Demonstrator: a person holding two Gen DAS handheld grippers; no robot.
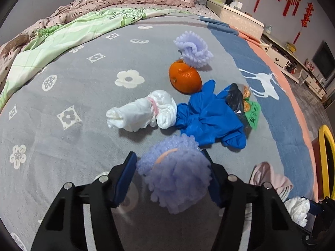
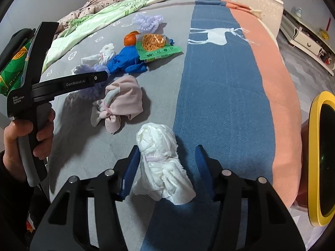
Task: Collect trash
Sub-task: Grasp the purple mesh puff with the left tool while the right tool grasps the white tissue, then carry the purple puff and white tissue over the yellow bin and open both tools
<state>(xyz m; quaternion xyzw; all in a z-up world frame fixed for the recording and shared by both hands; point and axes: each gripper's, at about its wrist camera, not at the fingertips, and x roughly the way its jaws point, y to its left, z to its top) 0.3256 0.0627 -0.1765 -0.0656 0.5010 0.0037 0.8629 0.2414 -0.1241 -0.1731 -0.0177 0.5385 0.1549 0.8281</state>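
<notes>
The right claw (image 2: pixel 167 167) points down at the bed (image 2: pixel 219 87), a rolled white tissue wad (image 2: pixel 163 167) between its blue pads; the left pad touches the wad, the right pad stands apart from it; just behind lies a pink cloth bundle (image 2: pixel 123 102); to the left a hand (image 2: pixel 27 136) holds the left claw (image 2: pixel 98 78) over a purple foam net (image 2: pixel 92 87); farther back lie a blue glove (image 2: pixel 125 60), a green snack packet (image 2: pixel 157 50), an orange (image 2: pixel 129 38) and another purple net (image 2: pixel 147 22); a yellow-rimmed bin (image 2: pixel 314 146) stands at the right edge.
</notes>
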